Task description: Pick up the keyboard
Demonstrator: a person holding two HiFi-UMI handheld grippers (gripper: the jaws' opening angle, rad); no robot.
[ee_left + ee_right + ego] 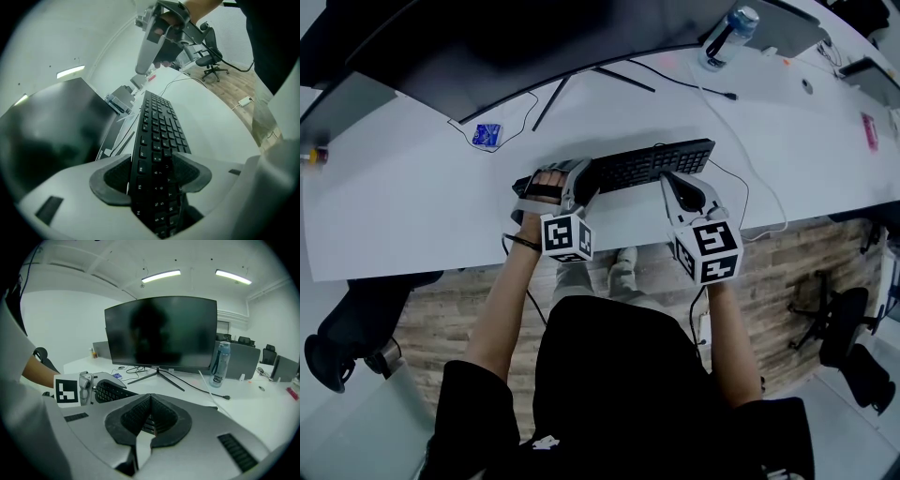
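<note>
A black keyboard (652,164) lies along the front part of the white desk (394,206). My left gripper (581,183) is at its left end. In the left gripper view the keyboard (159,126) runs between the jaws, and both pads (115,180) press on its long edges. My right gripper (675,187) is over the keyboard's right part. In the right gripper view its jaws (150,397) meet at the tips. A few keys show in the hollow below them, and I cannot tell whether they pinch anything. The keyboard (110,391) and the left gripper (84,387) show at the left there.
A curved monitor (487,47) on a thin stand sits at the desk's back, with cables around it. A water bottle (727,37) stands at the back right, and a small blue packet (487,134) lies behind the left gripper. Office chairs (844,328) stand on the wooden floor.
</note>
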